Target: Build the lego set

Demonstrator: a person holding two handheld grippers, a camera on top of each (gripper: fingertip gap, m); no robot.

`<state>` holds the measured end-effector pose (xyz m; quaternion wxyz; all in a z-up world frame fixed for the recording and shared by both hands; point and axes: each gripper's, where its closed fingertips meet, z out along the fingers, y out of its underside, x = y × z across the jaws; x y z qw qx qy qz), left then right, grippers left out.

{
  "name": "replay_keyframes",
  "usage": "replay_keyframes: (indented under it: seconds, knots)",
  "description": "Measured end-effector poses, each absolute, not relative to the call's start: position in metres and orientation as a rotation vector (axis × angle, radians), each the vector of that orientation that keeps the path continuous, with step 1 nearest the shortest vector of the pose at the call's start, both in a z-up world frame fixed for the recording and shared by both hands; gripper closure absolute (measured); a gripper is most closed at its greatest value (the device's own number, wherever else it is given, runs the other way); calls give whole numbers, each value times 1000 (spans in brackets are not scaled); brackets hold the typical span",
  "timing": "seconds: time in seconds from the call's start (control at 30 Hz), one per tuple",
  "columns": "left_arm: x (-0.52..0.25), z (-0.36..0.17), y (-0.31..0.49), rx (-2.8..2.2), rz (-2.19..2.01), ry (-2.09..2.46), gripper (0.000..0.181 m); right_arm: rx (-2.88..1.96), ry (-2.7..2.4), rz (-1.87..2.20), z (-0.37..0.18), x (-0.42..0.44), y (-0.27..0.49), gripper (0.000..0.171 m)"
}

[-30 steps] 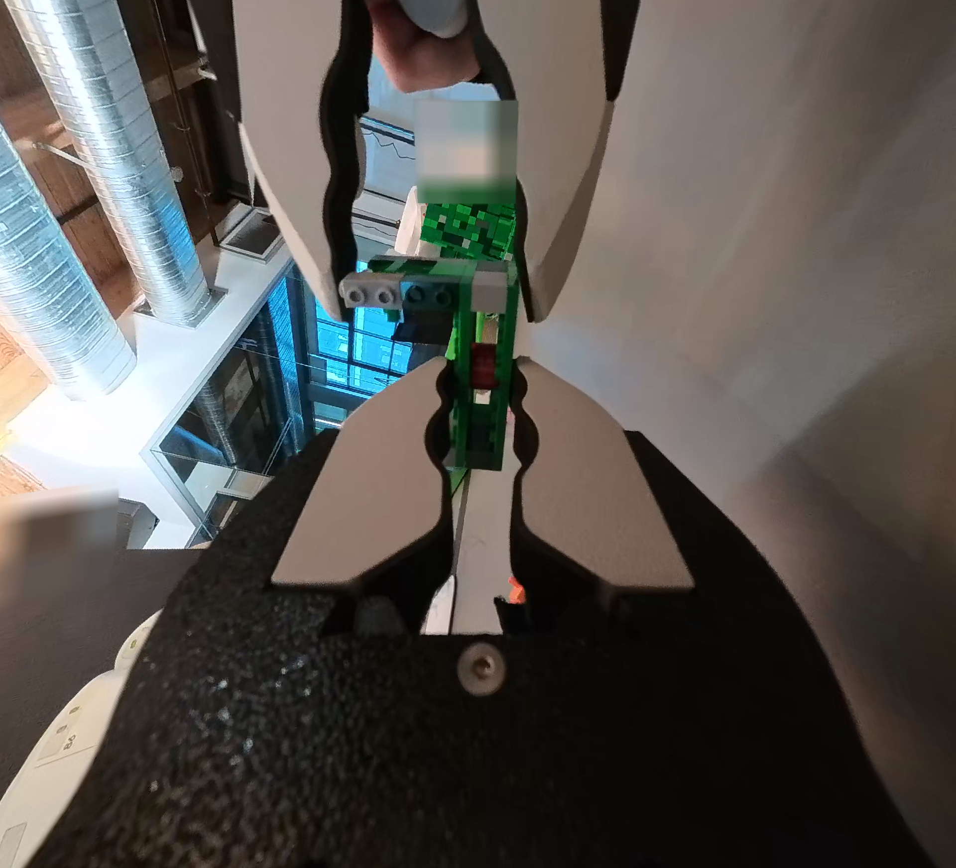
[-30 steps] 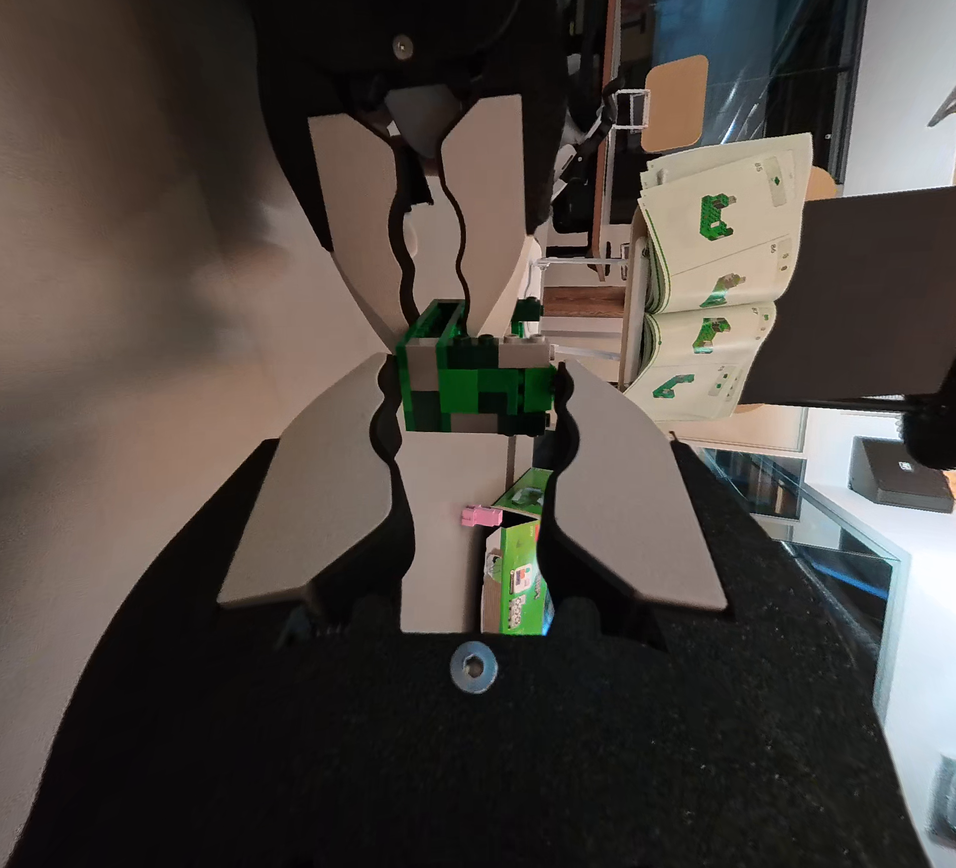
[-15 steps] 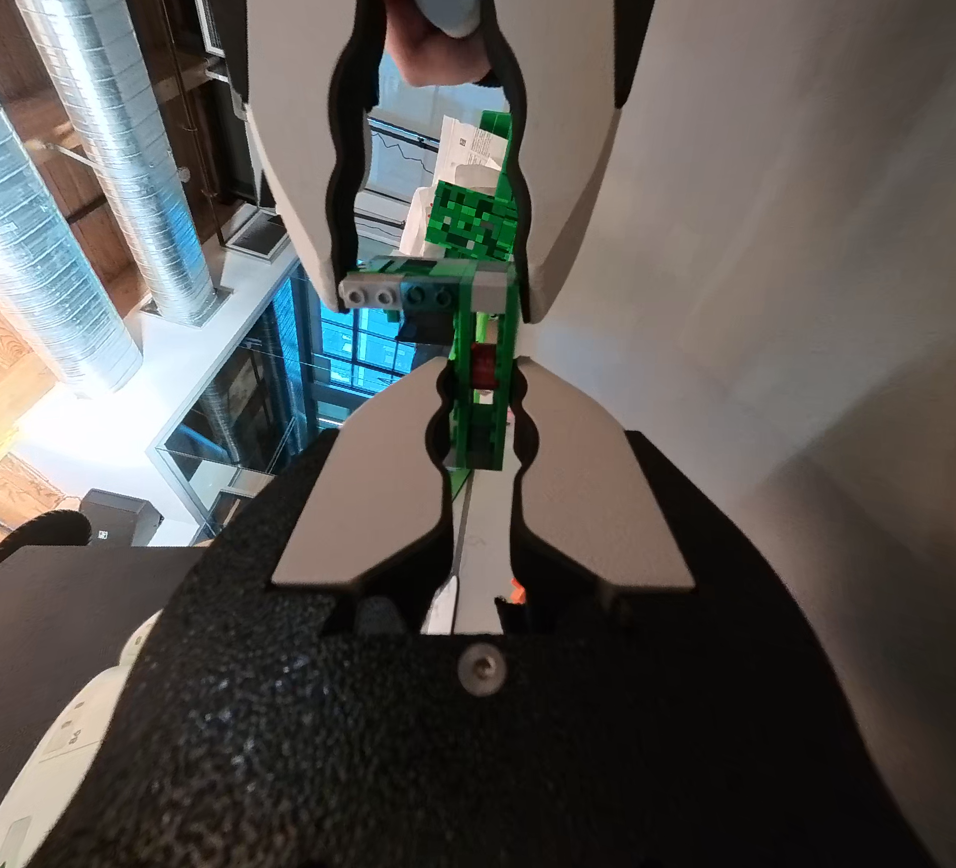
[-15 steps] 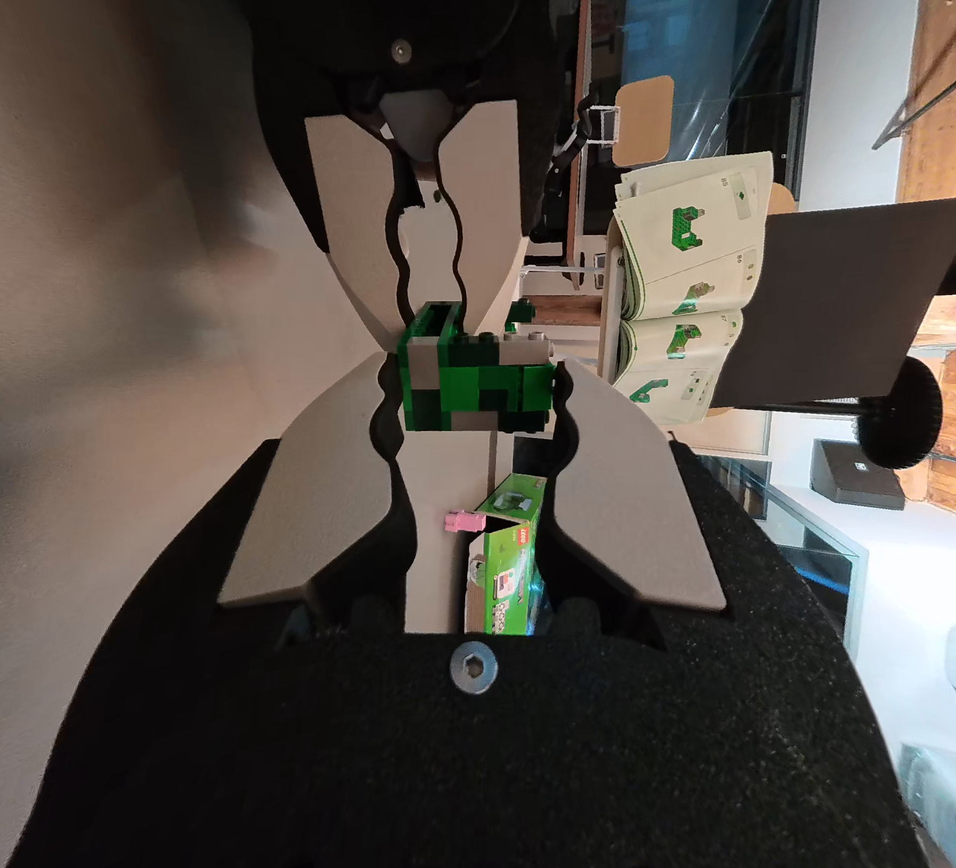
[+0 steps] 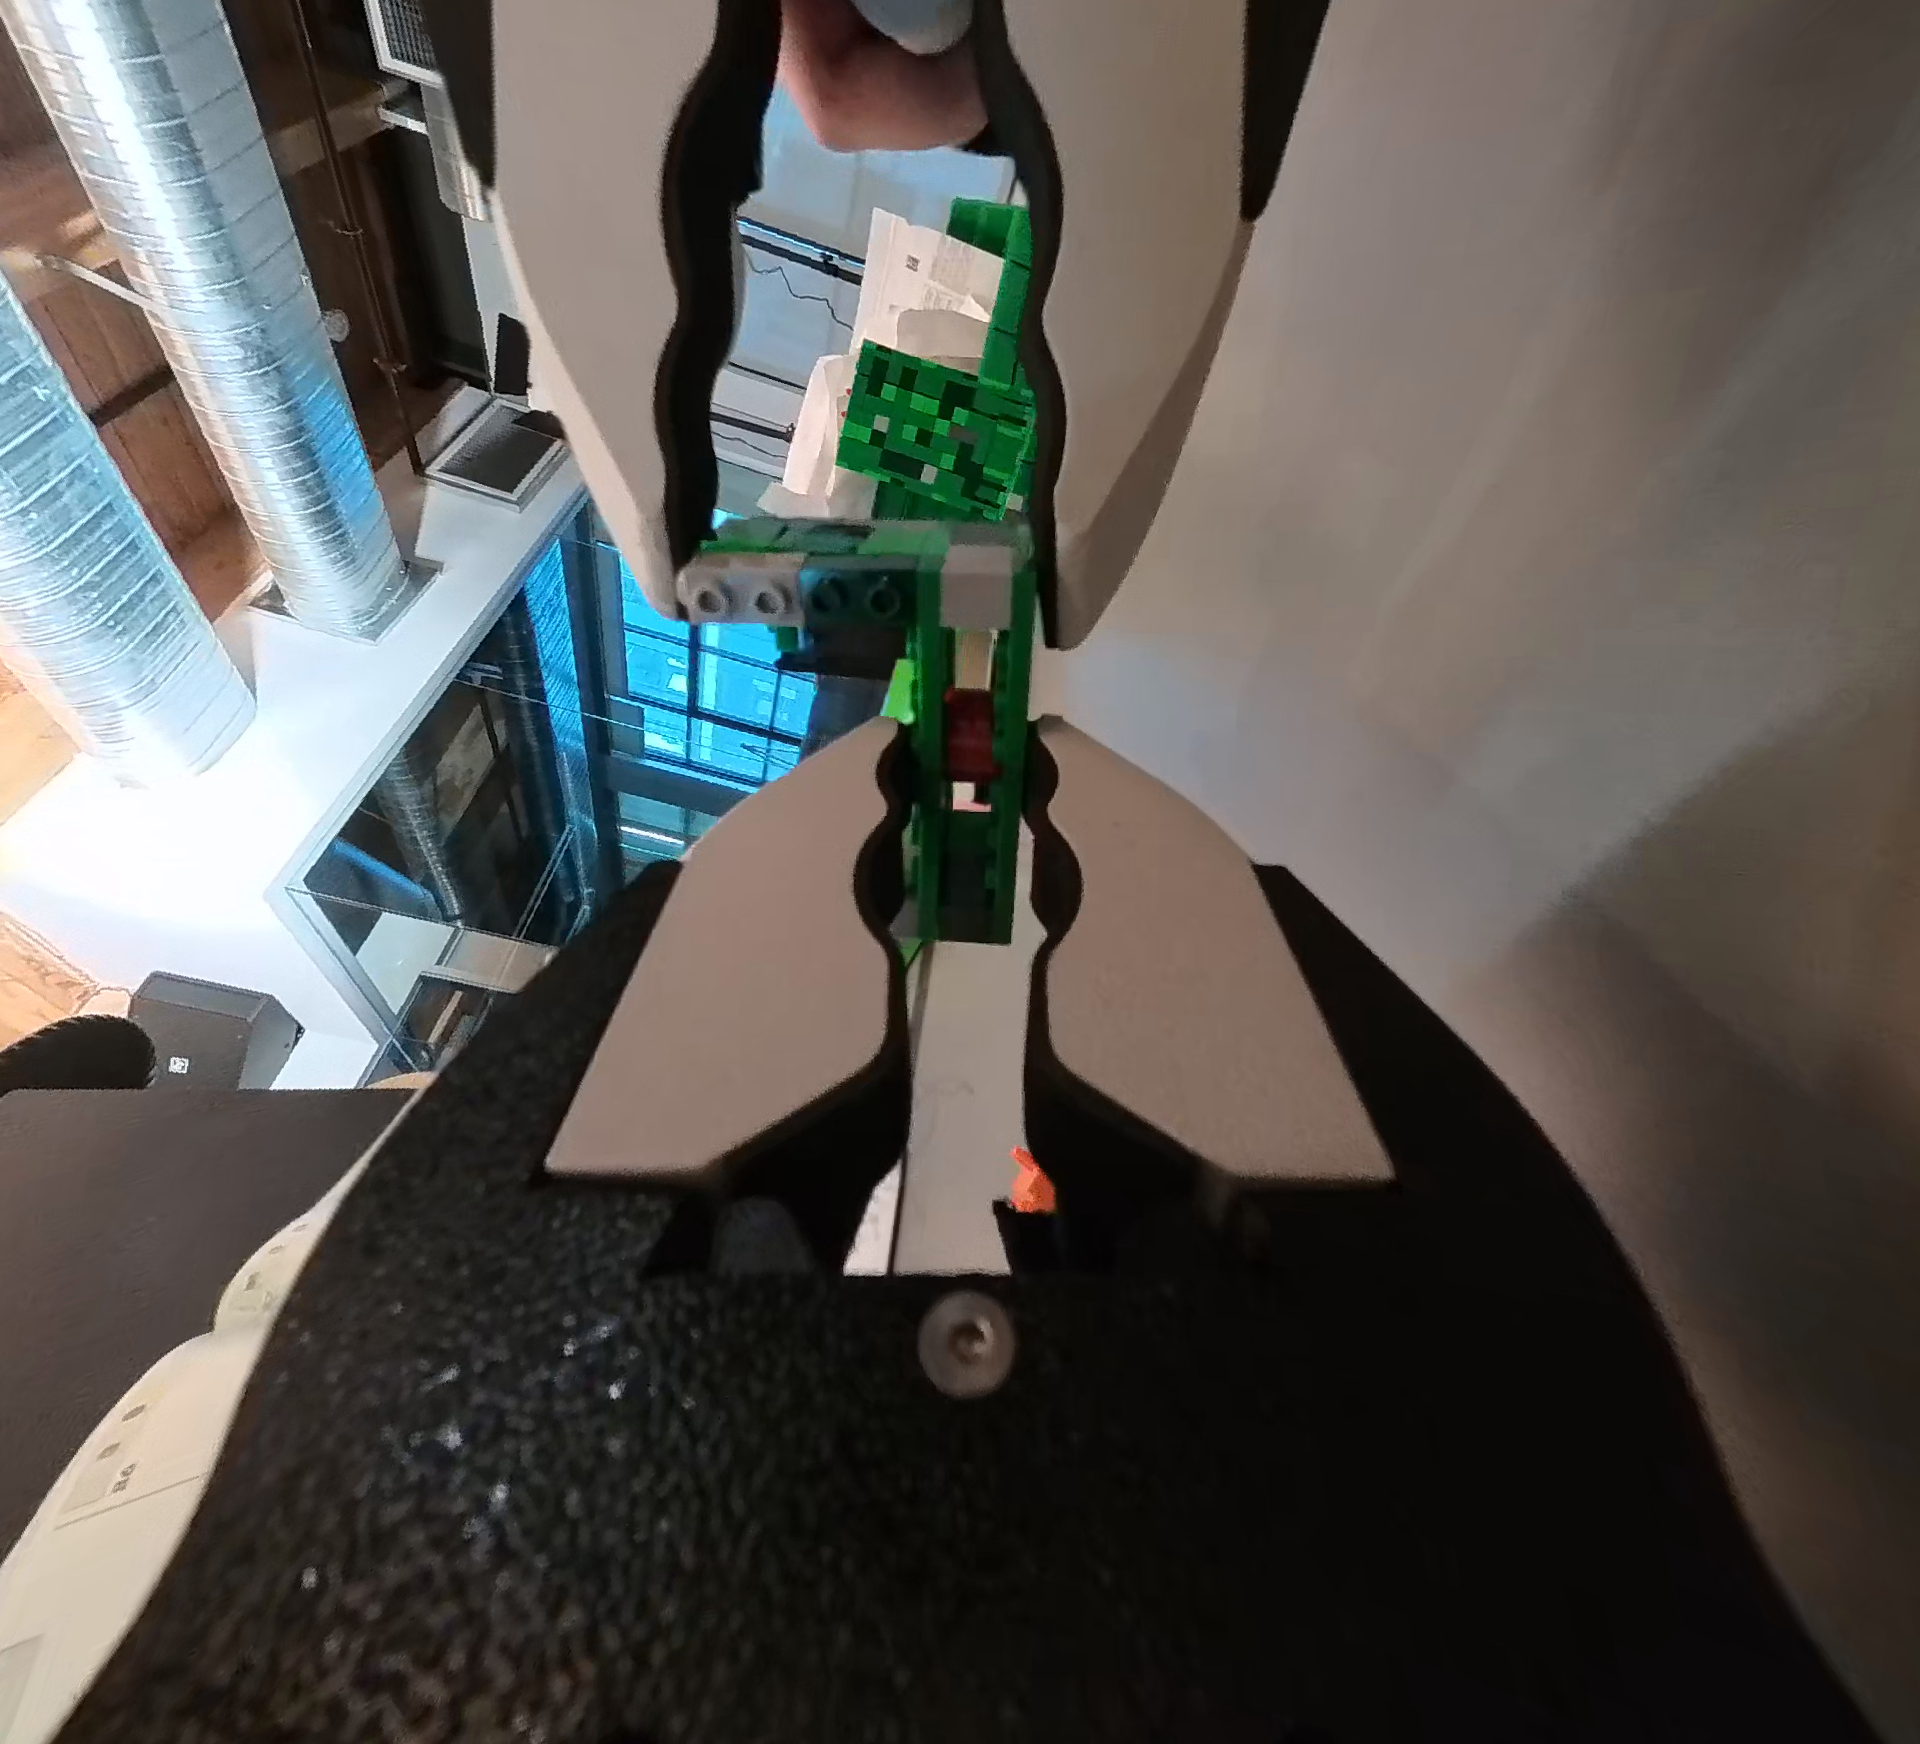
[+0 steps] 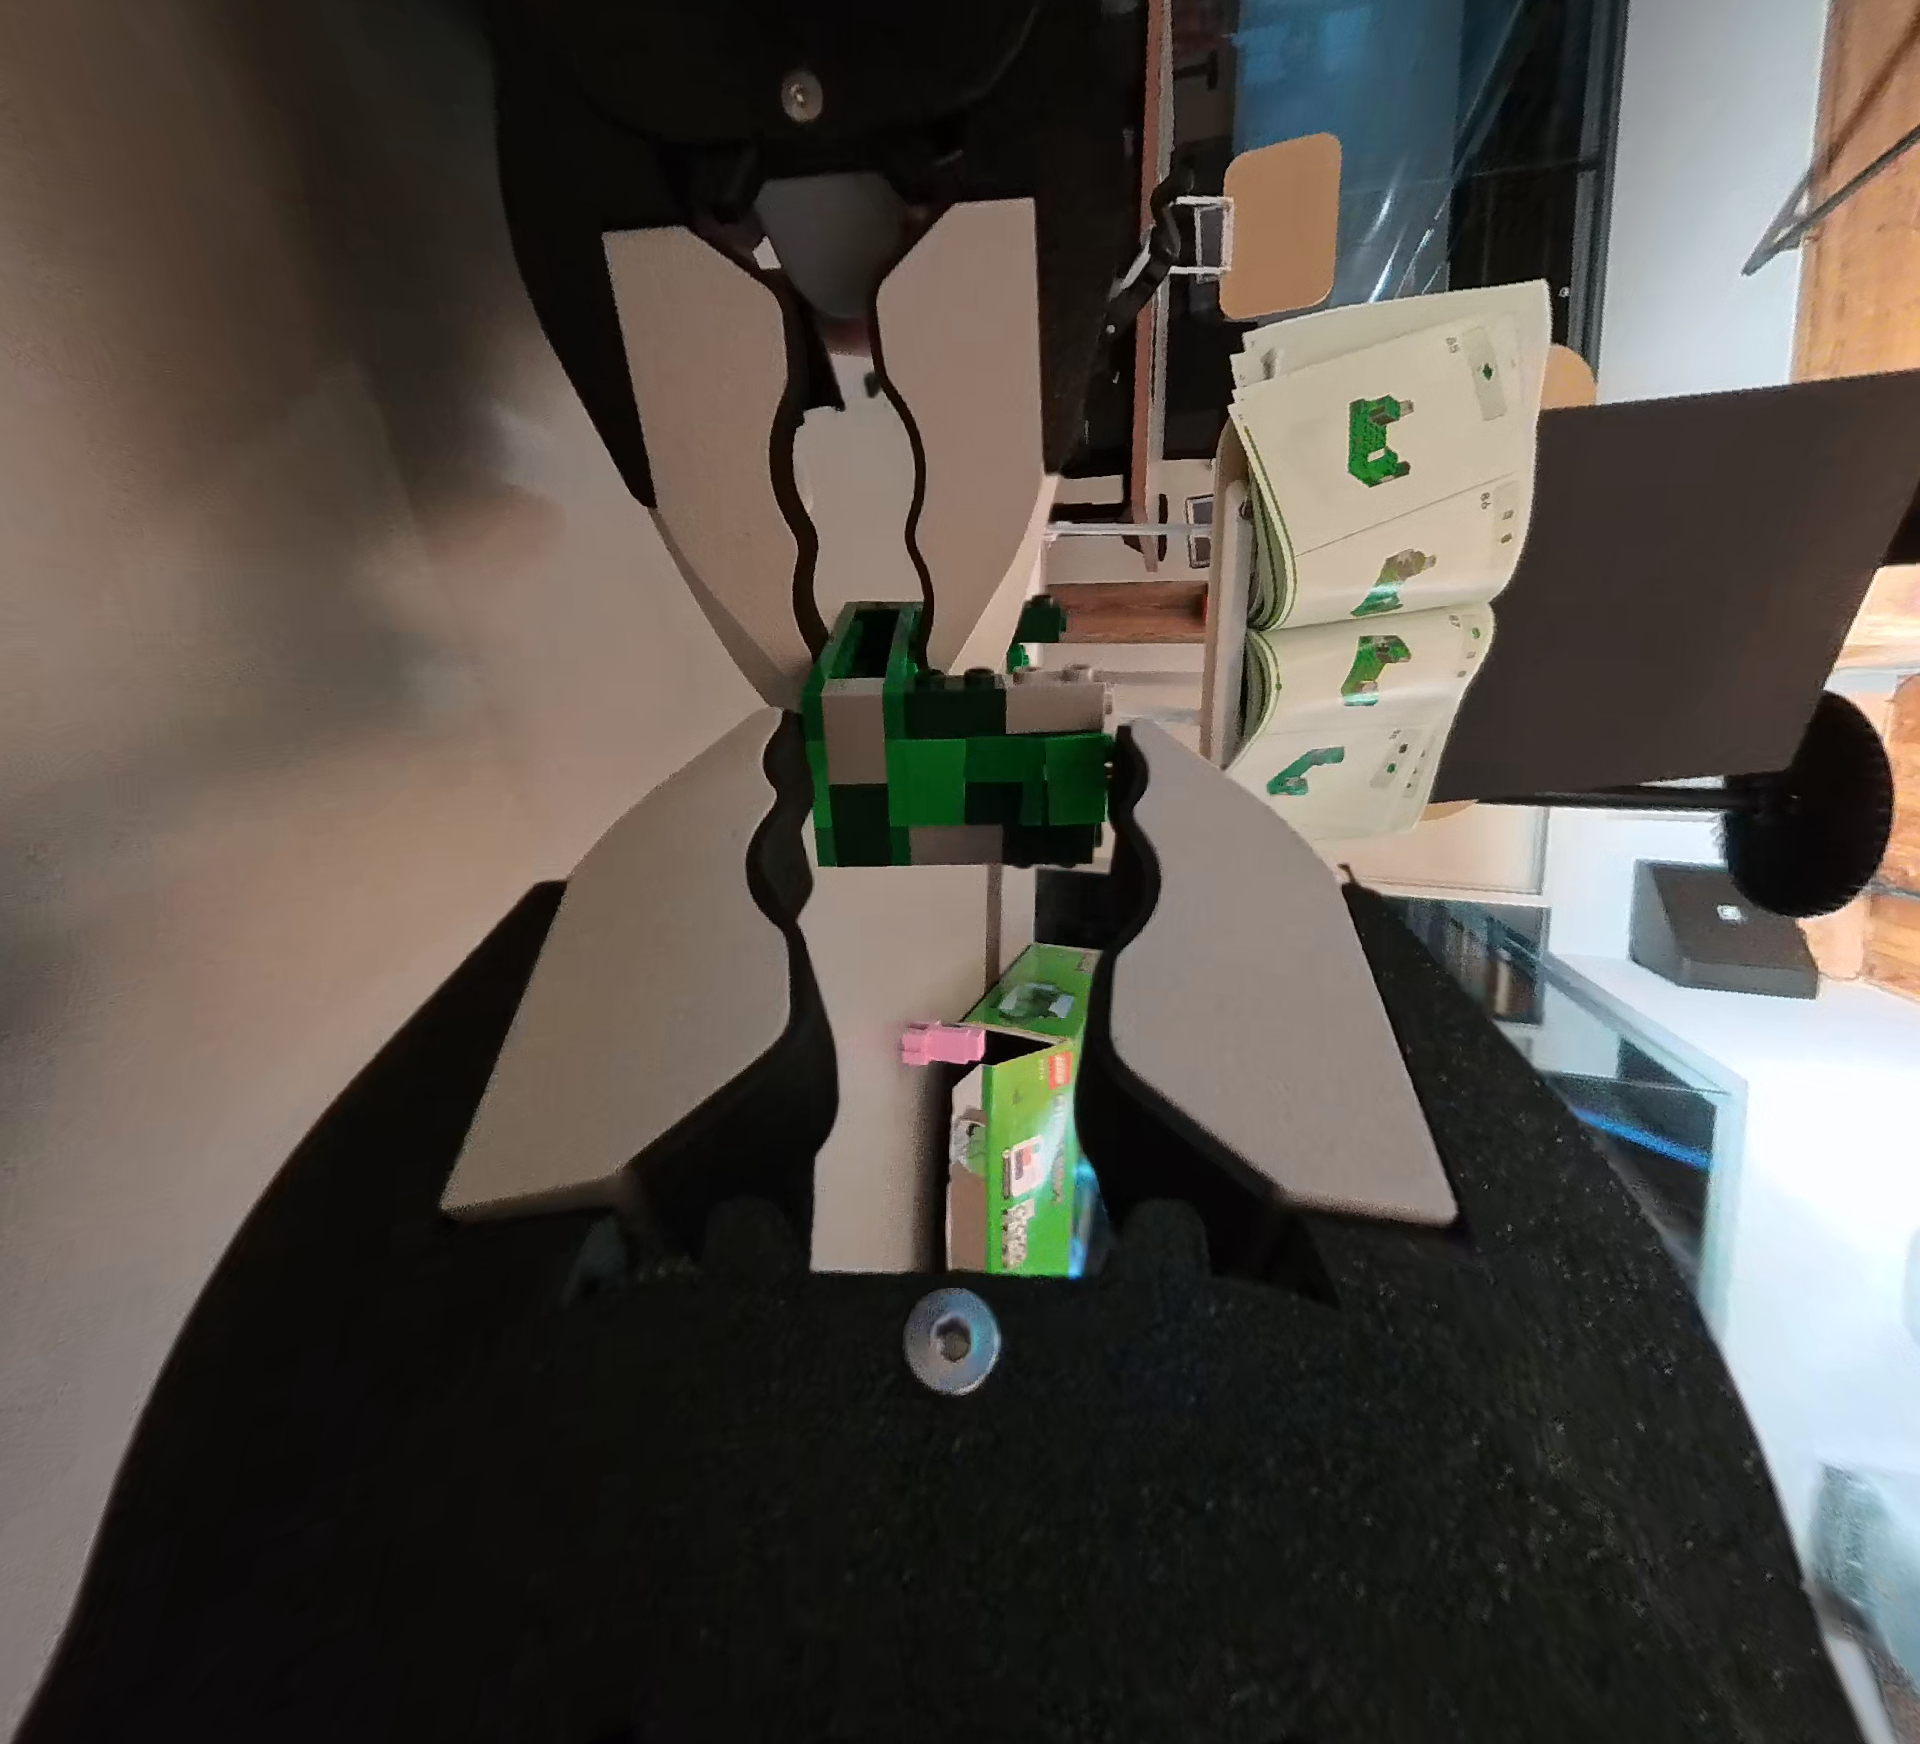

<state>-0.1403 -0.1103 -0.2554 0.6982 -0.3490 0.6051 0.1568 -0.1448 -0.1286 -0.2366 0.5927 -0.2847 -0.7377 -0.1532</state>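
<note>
The pale worktop filled one side of each wrist view, the room turned on its side; silver ducts and glass panes showed behind in the left wrist view; in the right wrist view an open instruction booklet stood propped beside a dark board, and a green box with a small pink piece at its flap lay on the worktop.

The green lego build was held up off the worktop between both tools; the left gripper had its jaws pinching the narrow green part from both sides; the right gripper had its jaws set wider, closed on the two ends of the blocky green and grey body; each gripper met the other tip to tip over the build; a green pixel-patterned piece showed beyond it in the left wrist view.
</note>
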Motion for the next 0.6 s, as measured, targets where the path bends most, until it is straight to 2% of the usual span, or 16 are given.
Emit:
replay_keyframes:
  seconds: [0.07, 0.17, 0.33, 0.5, 0.6]
  knots:
    - [-140, -255, -111, -775, 350, 1350, 162, -669, -1705, -290, -236, -144, -132, 115]
    - [-140, -258, -109, -775, 384, 1364, 162, -808, -1695, -129, -238, -137, -131, 105]
    - [-142, -270, -100, -832, 434, 1412, 162, -1180, -1596, 266, -245, -127, -120, 105]
    - [-138, -299, -92, -895, 484, 1554, 162, -1293, -1547, 429, -262, -121, -110, 118]
    - [-137, -306, -90, -933, 470, 1600, 161, -1287, -1581, 488, -274, -115, -104, 120]
